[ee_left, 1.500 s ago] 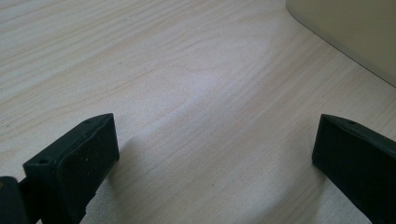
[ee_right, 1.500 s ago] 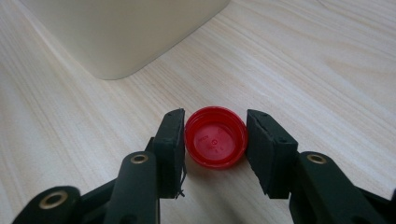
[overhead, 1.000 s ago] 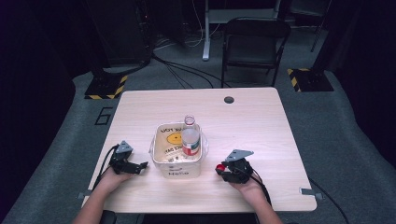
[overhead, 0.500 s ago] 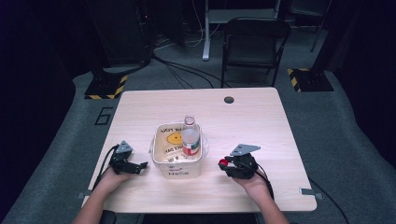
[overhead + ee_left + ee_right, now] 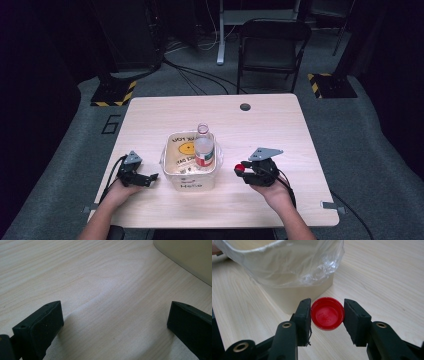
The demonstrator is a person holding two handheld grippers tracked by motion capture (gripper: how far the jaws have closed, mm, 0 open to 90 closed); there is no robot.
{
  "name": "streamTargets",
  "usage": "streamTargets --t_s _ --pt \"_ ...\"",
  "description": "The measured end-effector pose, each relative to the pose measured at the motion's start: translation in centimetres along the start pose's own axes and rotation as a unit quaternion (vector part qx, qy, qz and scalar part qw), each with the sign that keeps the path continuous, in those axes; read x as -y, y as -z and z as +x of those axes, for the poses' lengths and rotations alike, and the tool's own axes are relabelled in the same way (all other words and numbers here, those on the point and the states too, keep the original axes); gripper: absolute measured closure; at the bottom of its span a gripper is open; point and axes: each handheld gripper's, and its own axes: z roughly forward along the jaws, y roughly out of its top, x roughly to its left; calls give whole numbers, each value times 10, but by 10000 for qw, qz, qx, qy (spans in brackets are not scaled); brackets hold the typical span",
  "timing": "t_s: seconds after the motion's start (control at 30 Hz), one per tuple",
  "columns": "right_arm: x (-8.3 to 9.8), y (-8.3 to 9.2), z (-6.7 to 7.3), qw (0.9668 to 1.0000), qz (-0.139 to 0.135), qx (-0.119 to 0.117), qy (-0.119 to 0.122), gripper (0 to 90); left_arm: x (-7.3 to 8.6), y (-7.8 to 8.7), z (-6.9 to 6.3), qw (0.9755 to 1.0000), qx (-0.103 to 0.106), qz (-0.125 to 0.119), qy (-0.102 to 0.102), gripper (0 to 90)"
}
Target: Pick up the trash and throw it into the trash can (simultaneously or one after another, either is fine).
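**Me:** Red cap (image 5: 327, 313) is clamped between the fingers (image 5: 303, 315) of my right gripper (image 5: 244, 169), open side facing that gripper's camera. It's held clear of the tabletop (image 5: 260, 120), just beside the right wall of the bin (image 5: 189, 181).

**Other guy:** What's in the bin?

**Me:** It's a cream plastic tub with a clear bag lining it, near the front middle of the tabletop. A clear bottle (image 5: 203, 148) with a red-and-white label stands upright in its right-hand part, neck open, poking above the rim. There's a yellow smiley print on the inside too.

**Other guy:** And your left side?

**Me:** Left gripper (image 5: 145, 178) sits low by the tabletop, just to the left of the bin, not touching it. Its fingers (image 5: 42, 325) are spread wide apart, only bare wood between them. From its own camera I can see a corner of the bin wall at the top right.

**Other guy:** Anything else lying around?

**Me:** A dark round grommet (image 5: 245, 106) near the far edge of the tabletop, and a folding chair (image 5: 272, 47) behind it.
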Motion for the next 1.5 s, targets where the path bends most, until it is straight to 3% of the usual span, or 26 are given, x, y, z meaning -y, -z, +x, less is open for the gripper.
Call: streamTargets --t_s 0.33,0.6,0.9,1.5 --pt "-23 5 7 9996 -28 -126 254 576 0 0 0 10000 -1 -10 10 2" --pt "-37 10 11 9991 -156 -295 254 577 0 0 0 10000 -3 -29 33 2" --pt "-52 15 17 9980 -258 -361 453 577 0 0 0 10000 -3 -38 39 2" --pt "-78 9 36 9942 -459 -607 759 576 0 0 0 10000 9 -4 28 2"
